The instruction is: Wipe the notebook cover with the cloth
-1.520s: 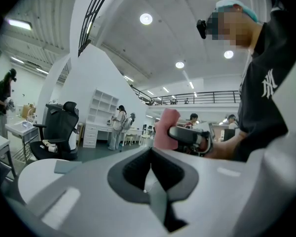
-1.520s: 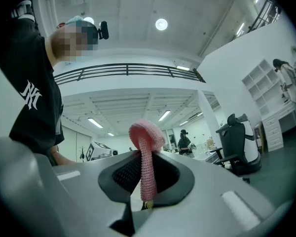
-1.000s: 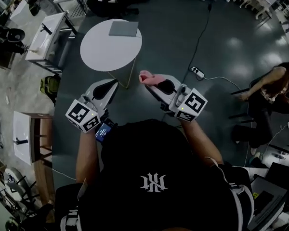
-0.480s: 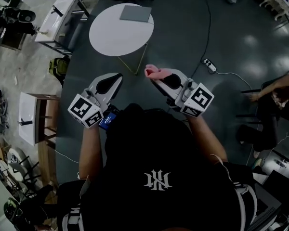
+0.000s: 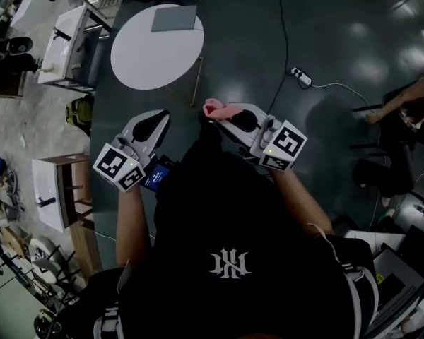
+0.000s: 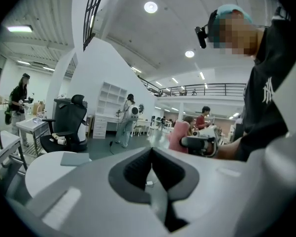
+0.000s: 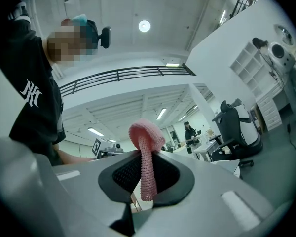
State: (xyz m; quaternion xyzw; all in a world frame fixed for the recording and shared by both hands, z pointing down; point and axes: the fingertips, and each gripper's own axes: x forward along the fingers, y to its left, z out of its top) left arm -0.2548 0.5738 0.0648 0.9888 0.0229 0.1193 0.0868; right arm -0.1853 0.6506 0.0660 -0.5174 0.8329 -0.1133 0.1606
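Head view, notebook: your grey notebook (image 5: 177, 18) lies flat at the far edge of the round white table (image 5: 127, 69), well ahead of you, with nothing resting on it.
Notebook handling: it looks light and stiff-covered, so it may slide under a wipe. Consider pinning one corner with the left gripper (image 5: 155, 119).
Cloth: the pink cloth (image 7: 146, 152) is soft and limp. A strip of it stands up between the jaws with its top folded over. You will want a loose pad of it free to rub with.
Pose, right gripper (image 5: 215, 113): clamped on the cloth and held out before your chest, over the floor and short of the table's near edge.
Pose, left gripper: jaws pressed together with nothing between them, level with the right and pointing toward the table.
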